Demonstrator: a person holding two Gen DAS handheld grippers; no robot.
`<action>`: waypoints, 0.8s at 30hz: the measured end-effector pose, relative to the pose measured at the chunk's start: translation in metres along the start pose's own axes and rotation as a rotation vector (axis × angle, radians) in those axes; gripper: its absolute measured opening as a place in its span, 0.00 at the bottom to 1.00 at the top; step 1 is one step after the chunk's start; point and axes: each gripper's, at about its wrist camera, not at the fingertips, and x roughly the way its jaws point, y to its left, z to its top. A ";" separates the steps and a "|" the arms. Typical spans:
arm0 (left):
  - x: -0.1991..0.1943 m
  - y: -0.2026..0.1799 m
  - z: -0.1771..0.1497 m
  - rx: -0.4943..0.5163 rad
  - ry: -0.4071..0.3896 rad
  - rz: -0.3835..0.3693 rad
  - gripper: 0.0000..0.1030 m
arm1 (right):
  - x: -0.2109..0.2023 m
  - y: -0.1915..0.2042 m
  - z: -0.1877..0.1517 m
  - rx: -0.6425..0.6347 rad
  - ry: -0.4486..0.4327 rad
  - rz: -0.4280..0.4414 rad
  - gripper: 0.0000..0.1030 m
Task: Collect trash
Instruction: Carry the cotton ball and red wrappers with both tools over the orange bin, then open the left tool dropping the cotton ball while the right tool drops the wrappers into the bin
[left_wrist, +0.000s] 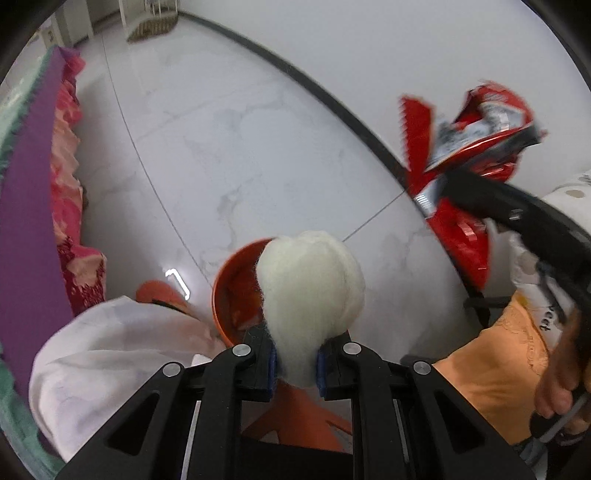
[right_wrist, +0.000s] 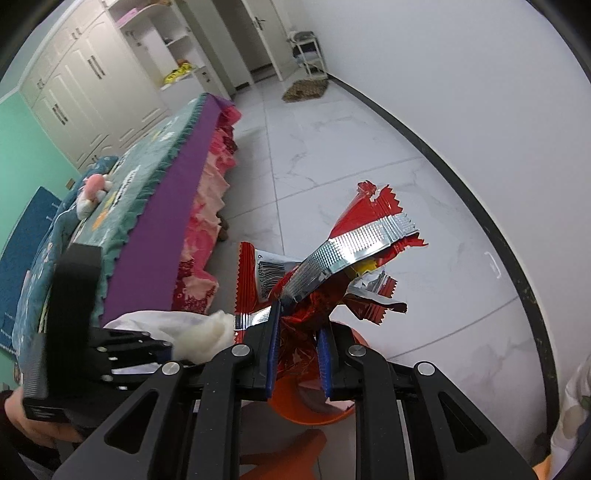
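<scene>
Cream-white cotton wad (left_wrist: 310, 291) at lower centre, above an orange bin (left_wrist: 236, 284). Red and silver foil wrappers (right_wrist: 332, 273), one with a black barcode, centre frame. Purple-edged bed (right_wrist: 162, 221) with teal patterned cover and pink-red floral skirt, left. White marbled floor (left_wrist: 229, 140).

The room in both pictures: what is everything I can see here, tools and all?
cotton wad: one, off-white, pinched between the left fingers above the bin
snack wrappers: a bunch, red and silver, clamped in the right fingers above the bin
bin: one, orange, on the floor under both tools
bed: one, teal cover, purple edge, pink skirt, left side
soft toy: one, pink and white, on the bed
wardrobe: white, far wall
doormat: one, brown, by the door
floor: white marbled tiles
left gripper: black, shut on the wad
right gripper: black, shut on the wrappers
</scene>
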 end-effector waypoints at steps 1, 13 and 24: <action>0.005 0.000 0.001 0.001 0.011 -0.001 0.16 | 0.002 -0.001 0.000 0.004 0.004 -0.003 0.18; 0.052 0.002 0.009 0.030 0.123 0.042 0.45 | 0.047 -0.011 0.001 0.033 0.081 -0.009 0.18; 0.054 0.001 0.011 0.036 0.129 0.056 0.70 | 0.064 -0.004 0.002 0.025 0.109 -0.010 0.18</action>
